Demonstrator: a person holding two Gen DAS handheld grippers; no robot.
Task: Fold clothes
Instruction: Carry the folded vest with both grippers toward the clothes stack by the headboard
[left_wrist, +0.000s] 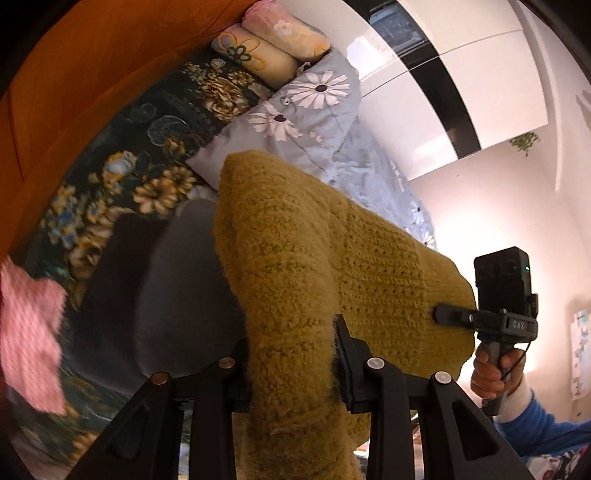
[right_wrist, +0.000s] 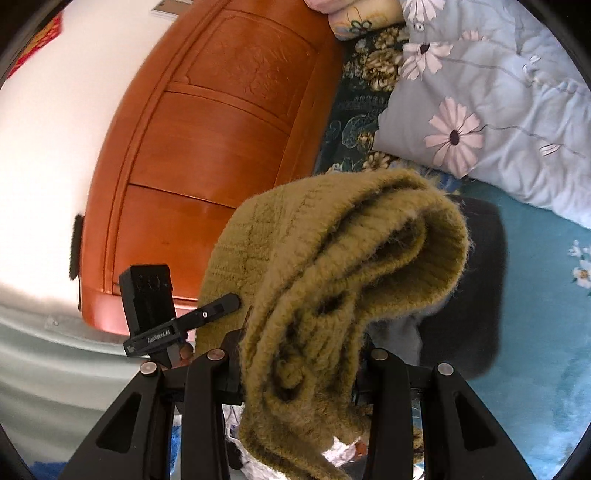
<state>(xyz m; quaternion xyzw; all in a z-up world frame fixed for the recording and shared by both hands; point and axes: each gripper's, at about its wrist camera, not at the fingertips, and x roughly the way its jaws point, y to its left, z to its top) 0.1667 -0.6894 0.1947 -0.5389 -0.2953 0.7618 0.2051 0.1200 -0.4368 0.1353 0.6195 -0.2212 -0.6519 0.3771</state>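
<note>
Left tongs (left_wrist: 295, 354): pinching a thick bunched edge of the mustard-yellow chunky knit sweater (left_wrist: 332, 258); fabric fills the gap and spills over the near side.
Right tongs (right_wrist: 299, 354): pinching another bunched edge of the same sweater, several folded layers stacked between the 2 fingers.
Cross-view: right tongs (left_wrist: 452, 317) show in the left wrist view, black tip pressed into the sweater's far edge, with the camera block above and a hand (left_wrist: 491, 373) on the grip. Left tongs (right_wrist: 218, 308) show in the right wrist view, tip on the knit's left edge.
Sweater position: held up off the bed between both tongs, stretched across in the left wrist view, draped and hanging in folds in the right wrist view.
Below the sweater: dark grey garment (left_wrist: 177, 280) lying on the dark floral bedspread (left_wrist: 122, 177).
Bed: pale blue daisy-print quilt (right_wrist: 491, 92) well behind the sweater; 2 floral rolled pillows (left_wrist: 273, 40) at the orange-brown wooden headboard (right_wrist: 207, 129).
Left edge, left wrist view: pink knit cloth (left_wrist: 29, 339), blurred.
</note>
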